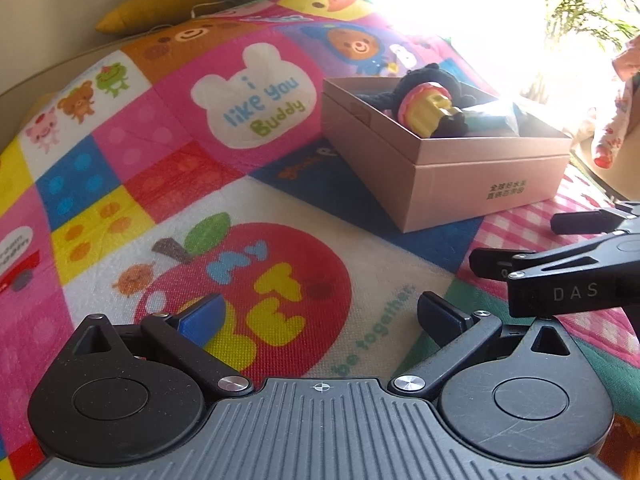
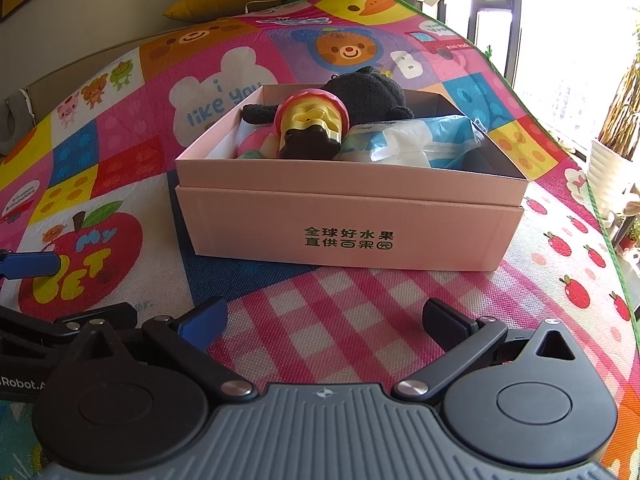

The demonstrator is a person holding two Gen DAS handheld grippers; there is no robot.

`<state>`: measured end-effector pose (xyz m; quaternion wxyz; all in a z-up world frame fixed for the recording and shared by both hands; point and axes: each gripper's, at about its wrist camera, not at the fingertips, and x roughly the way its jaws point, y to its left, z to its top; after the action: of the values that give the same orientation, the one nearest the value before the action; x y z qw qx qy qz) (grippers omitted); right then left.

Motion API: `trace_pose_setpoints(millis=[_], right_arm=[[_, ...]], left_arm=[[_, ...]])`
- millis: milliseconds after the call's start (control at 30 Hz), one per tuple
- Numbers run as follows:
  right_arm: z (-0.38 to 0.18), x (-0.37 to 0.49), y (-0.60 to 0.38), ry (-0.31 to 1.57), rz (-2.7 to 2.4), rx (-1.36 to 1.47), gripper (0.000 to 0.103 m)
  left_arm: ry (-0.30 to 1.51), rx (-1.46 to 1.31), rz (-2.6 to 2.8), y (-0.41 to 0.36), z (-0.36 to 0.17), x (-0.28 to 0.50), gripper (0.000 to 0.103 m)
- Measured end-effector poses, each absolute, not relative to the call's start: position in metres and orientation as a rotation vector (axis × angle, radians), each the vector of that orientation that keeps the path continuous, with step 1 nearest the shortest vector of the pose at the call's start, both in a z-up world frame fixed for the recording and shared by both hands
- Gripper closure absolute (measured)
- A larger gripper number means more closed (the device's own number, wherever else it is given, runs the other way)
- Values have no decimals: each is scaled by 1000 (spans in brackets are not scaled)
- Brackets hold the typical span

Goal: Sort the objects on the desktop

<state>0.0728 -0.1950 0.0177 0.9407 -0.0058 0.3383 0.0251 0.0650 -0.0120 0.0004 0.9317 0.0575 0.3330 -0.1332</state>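
Sorting apparently near done

Lower frame: left claw and right claw both spread wide, empty, over bare play mat. Centre frame: pink box already holding black plush, yellow toy, plastic packets; nothing loose visible.

Can't make out much past the window in the left wrist view, totally blown out, washing out the far corner of the mat too. Pink box hides most of what's inside: only the top of the black plush showing, plus a pink-and-green something tucked under the yellow toy, no idea what. Plastic bag print too small to read. Left gripper cut off at the right wrist view's edge, just one blue pad visible.
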Motion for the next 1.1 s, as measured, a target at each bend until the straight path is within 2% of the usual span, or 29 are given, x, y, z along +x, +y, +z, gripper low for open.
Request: trace_pose_setpoints(millis=[1100], right_arm=[[18,72,-194,690,51,-13,0]], left_arm=[[676,156,-384,-10,0,61,0]])
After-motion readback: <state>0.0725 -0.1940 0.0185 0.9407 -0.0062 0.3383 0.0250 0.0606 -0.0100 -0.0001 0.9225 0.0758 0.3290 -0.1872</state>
